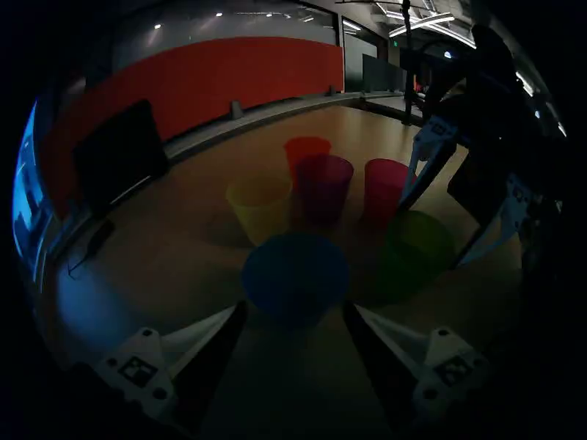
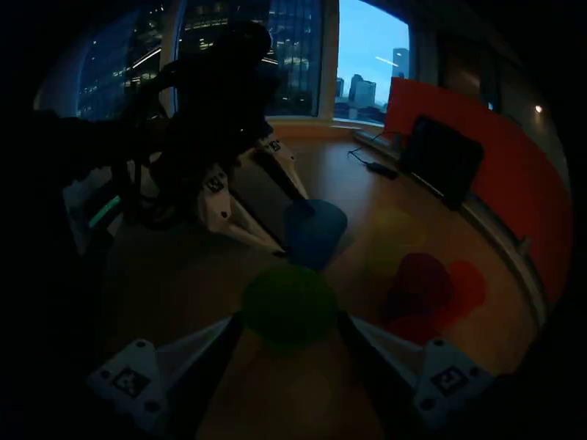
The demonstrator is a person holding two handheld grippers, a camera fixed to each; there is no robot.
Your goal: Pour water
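Note:
Several coloured plastic cups stand close together on a wooden table in dim light. The blue cup is nearest in the left gripper view, and my left gripper is open with one fingertip on each side of its base. To its right is the green cup, flanked by the white fingers of my right gripper. In the right gripper view the green cup sits between the tips of my open right gripper. Behind it my left gripper brackets the blue cup.
Yellow, purple, orange and pink cups stand behind the blue one. A black monitor and a cabled adapter lie at the table's left edge. A red wall and windows ring the room.

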